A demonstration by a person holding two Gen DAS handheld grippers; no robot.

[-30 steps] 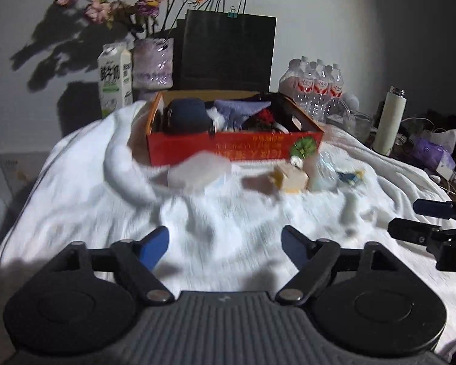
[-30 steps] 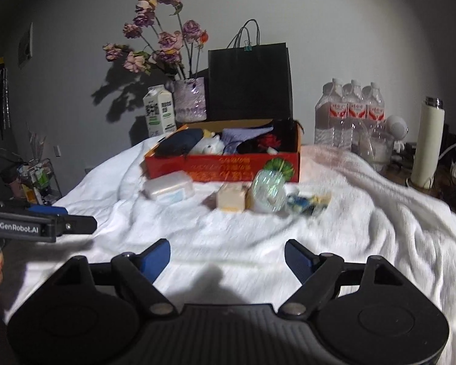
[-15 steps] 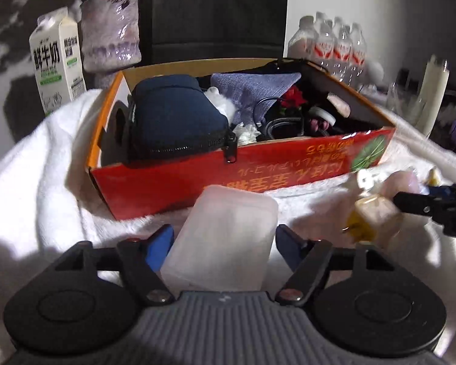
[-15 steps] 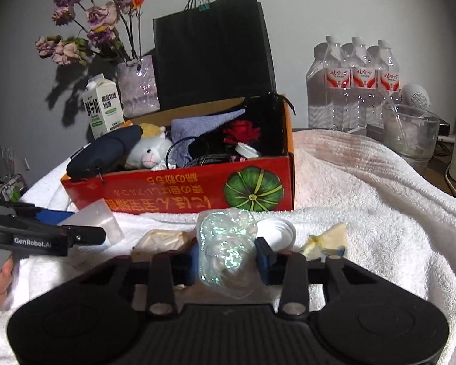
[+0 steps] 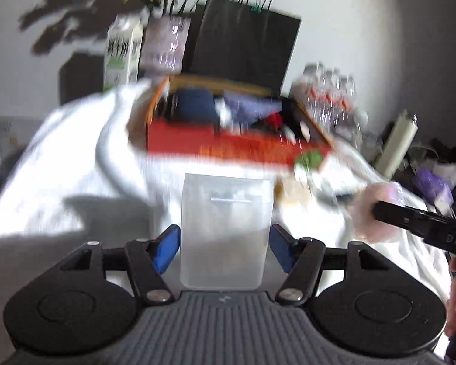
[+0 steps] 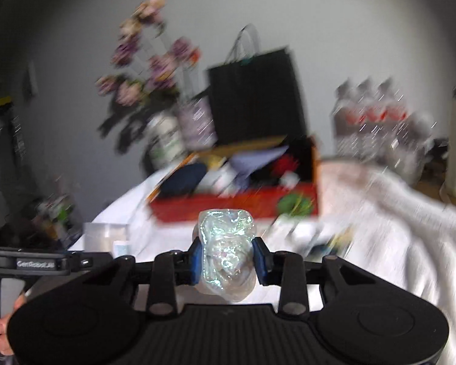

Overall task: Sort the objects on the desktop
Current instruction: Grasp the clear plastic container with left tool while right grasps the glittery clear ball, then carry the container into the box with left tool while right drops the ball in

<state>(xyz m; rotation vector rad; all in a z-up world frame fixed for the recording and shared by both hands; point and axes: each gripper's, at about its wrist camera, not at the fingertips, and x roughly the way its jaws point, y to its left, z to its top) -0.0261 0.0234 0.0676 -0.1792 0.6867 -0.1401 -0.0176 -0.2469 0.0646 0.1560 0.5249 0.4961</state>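
Note:
My left gripper point(image 5: 225, 245) is shut on a frosted translucent plastic box point(image 5: 226, 228) and holds it up above the white towel point(image 5: 76, 182). My right gripper point(image 6: 226, 260) is shut on a crumpled iridescent plastic wrapper point(image 6: 226, 254) and holds it in the air. The red cardboard box point(image 5: 228, 149), also in the right wrist view point(image 6: 228, 205), stands behind both and holds a dark blue pouch, a purple cloth and other items. The right gripper also shows in the left wrist view point(image 5: 361, 213). Both views are motion-blurred.
Behind the red box stand a black paper bag point(image 5: 243, 45), a milk carton point(image 5: 121, 51) and a flower vase point(image 5: 164, 45). Water bottles point(image 5: 328, 97) and a white thermos point(image 5: 398, 143) stand at the right. Small items point(image 6: 328, 240) lie on the towel by the box.
Both grippers have lifted and pulled back from the red box with their objects. The left gripper has closed on the frosted box, which now stands upright between its fingers.

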